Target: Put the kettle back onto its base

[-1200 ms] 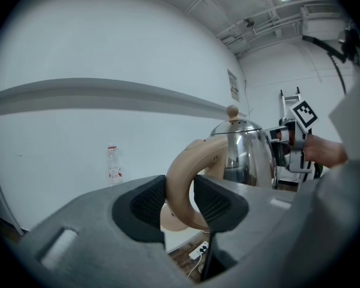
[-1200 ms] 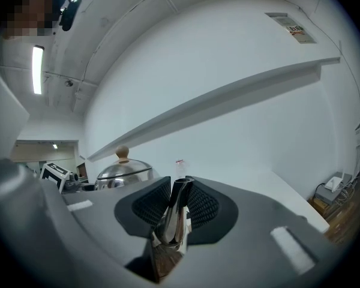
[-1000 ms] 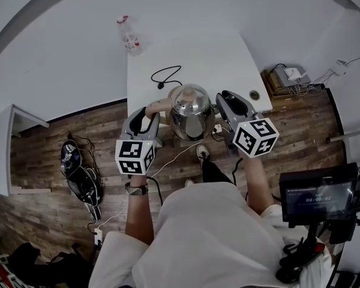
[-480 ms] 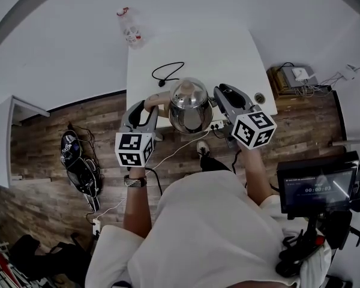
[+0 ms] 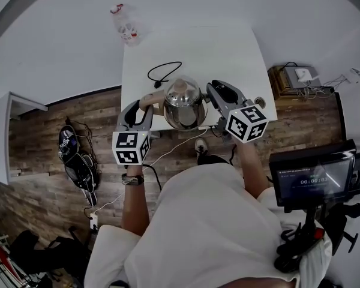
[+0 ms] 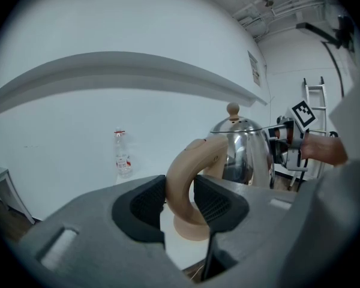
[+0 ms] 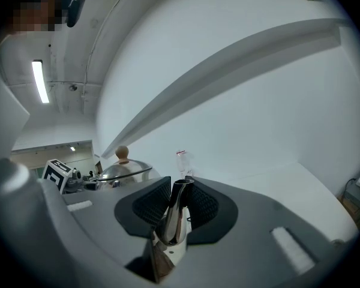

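Observation:
A shiny steel kettle [image 5: 183,104] with a beige knob and a beige handle [image 6: 189,179] hangs over the near edge of the white table [image 5: 228,47]. My left gripper [image 5: 145,105] is shut on the handle, its pads [image 6: 145,204] pressing both sides. My right gripper [image 5: 213,93] is shut on the kettle's steel spout [image 7: 177,212], which stands up between its pads. In the left gripper view the kettle body [image 6: 246,155] rises just beyond the jaws. I cannot make out the kettle's base in any view.
A black cord [image 5: 162,74] lies looped on the table just beyond the kettle. A plastic bottle [image 5: 123,26] stands at the far left corner. A white cable [image 5: 174,152] runs down to the wooden floor. A monitor [image 5: 312,176] stands at right, dark bags [image 5: 75,161] at left.
Both grippers have carried the kettle a little farther in over the table's near edge. The grips on handle and spout are unchanged.

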Action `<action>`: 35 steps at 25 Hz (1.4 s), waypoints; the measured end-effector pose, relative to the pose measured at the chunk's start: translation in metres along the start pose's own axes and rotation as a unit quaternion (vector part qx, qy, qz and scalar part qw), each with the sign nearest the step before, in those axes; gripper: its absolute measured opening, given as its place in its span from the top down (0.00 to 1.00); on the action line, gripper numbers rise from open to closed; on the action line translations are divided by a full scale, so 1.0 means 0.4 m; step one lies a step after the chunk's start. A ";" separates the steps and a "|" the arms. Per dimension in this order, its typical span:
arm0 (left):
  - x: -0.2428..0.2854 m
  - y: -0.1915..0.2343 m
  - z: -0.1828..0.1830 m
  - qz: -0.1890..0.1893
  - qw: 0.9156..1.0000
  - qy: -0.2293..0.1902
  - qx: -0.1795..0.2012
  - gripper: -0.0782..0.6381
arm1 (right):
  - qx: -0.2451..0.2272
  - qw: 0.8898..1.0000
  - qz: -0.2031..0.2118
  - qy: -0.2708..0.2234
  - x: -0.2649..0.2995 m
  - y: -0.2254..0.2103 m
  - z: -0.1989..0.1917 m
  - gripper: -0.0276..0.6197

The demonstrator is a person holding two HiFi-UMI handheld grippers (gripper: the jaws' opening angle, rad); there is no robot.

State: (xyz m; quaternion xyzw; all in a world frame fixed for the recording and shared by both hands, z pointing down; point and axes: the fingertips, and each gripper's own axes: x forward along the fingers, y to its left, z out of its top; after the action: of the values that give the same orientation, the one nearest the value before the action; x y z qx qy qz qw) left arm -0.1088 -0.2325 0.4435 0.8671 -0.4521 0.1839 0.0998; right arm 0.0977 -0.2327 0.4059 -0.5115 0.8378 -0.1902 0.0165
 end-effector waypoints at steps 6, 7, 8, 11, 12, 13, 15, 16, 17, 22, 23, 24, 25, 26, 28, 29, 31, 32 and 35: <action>0.054 0.014 -0.033 0.016 1.000 0.014 -0.009 0.67 | -0.002 1.000 0.018 0.007 0.059 -0.049 -0.025 0.84; 0.048 0.014 -0.038 0.019 1.000 0.014 -0.008 0.67 | -0.003 1.000 0.021 0.007 0.059 -0.046 -0.031 0.84; 0.041 0.013 -0.044 0.023 1.000 0.014 -0.008 0.67 | -0.003 1.000 0.025 0.007 0.057 -0.041 -0.037 0.84; 0.039 0.013 -0.064 0.032 0.999 0.017 -0.012 0.67 | -0.002 0.999 0.036 0.014 0.061 -0.041 -0.060 0.84; 0.052 0.014 -0.072 0.035 0.999 0.020 -0.015 0.67 | 0.000 0.999 0.039 0.019 0.070 -0.053 -0.068 0.84; 0.069 0.013 -0.079 0.037 0.999 0.024 -0.018 0.67 | 0.001 0.999 0.042 0.024 0.080 -0.069 -0.075 0.84; 0.102 0.012 -0.094 0.041 0.998 0.029 -0.023 0.67 | 0.001 0.998 0.046 0.031 0.100 -0.100 -0.087 0.84; 0.113 0.011 -0.101 0.043 0.998 0.031 -0.024 0.67 | 0.000 0.998 0.048 0.033 0.108 -0.110 -0.093 0.84; 0.121 0.011 -0.108 0.045 0.998 0.033 -0.025 0.67 | -0.001 0.998 0.050 0.035 0.116 -0.118 -0.098 0.84; 0.160 0.020 -0.145 0.056 0.996 0.048 -0.040 0.67 | -0.006 0.997 0.063 0.053 0.164 -0.153 -0.124 0.84; 0.165 0.022 -0.152 0.058 0.996 0.050 -0.042 0.67 | -0.006 0.996 0.066 0.056 0.172 -0.156 -0.130 0.84; 0.167 0.024 -0.159 0.061 0.996 0.052 -0.043 0.67 | -0.007 0.996 0.069 0.059 0.178 -0.158 -0.137 0.84; 0.168 0.024 -0.166 0.064 0.996 0.053 -0.044 0.67 | -0.008 0.996 0.072 0.060 0.181 -0.159 -0.144 0.84; 0.167 0.024 -0.173 0.066 0.995 0.054 -0.044 0.67 | -0.009 0.995 0.075 0.061 0.181 -0.160 -0.151 0.84; 0.171 0.023 -0.183 0.071 0.995 0.055 -0.045 0.67 | -0.009 0.995 0.080 0.062 0.187 -0.164 -0.162 0.84; 0.176 0.027 -0.188 0.073 0.995 0.056 -0.046 0.67 | -0.009 0.994 0.083 0.064 0.195 -0.168 -0.167 0.84; 0.194 0.042 -0.202 0.077 0.994 0.061 -0.051 0.67 | -0.010 0.994 0.088 0.069 0.226 -0.178 -0.178 0.84; 0.206 0.053 -0.210 0.078 0.993 0.064 -0.054 0.67 | -0.011 0.993 0.090 0.072 0.246 -0.184 -0.185 0.84; 0.229 0.074 -0.231 0.082 0.992 0.072 -0.060 0.67 | -0.017 0.993 0.093 0.078 0.285 -0.195 -0.199 0.84</action>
State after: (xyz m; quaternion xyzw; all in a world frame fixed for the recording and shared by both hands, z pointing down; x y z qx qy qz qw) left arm -0.1062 -0.2866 0.5654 0.8043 -0.5232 0.2254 0.1687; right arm 0.0920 -0.3386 0.5250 -0.4153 0.8835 -0.2130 -0.0395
